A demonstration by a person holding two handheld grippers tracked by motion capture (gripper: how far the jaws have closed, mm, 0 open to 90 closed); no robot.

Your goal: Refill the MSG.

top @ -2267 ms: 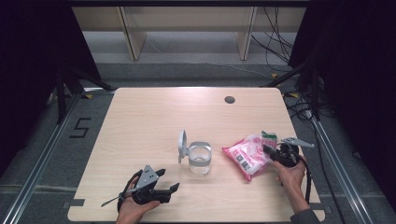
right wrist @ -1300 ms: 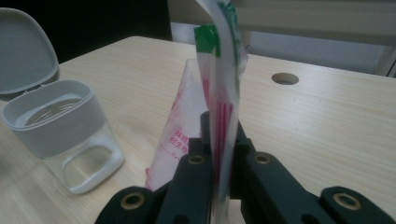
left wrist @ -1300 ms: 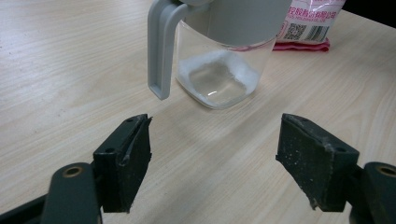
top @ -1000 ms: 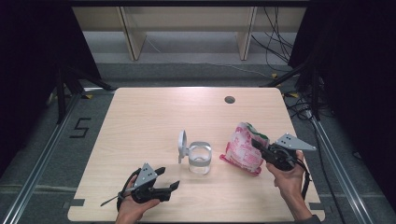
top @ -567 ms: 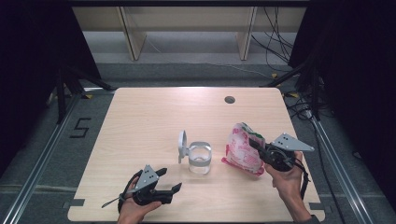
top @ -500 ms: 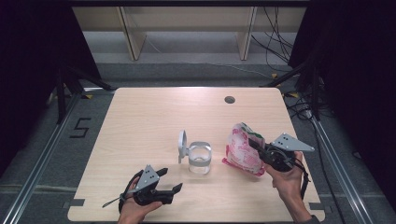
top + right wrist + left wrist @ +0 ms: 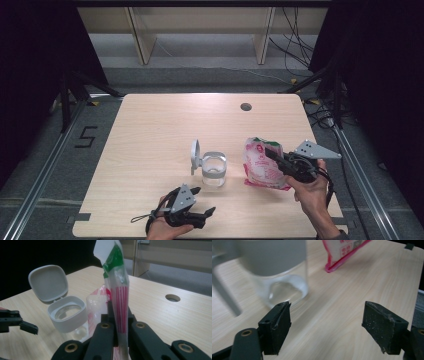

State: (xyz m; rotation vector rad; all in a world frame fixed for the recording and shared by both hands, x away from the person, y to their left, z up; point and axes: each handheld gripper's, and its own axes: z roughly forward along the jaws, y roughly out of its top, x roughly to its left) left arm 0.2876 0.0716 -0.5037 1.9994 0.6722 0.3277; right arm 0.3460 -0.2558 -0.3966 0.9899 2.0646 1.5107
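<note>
Pouch stands upright at the jar's three o'clock, pinched by the right gripper, hand raised. Left gripper, spread wide, lies low on the bench at the jar's seven o'clock.

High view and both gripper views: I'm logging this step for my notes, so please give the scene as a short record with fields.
work in hand: pink bag held up beside an open jar
right gripper: shut on the pink bag, bag upright with its lower edge at the table
left gripper: open, nothing between the jaws, near the jar
jar: clear, grey collar, upright
lid: hinged, flipped open
table: light wood, round hole at the far side
</note>
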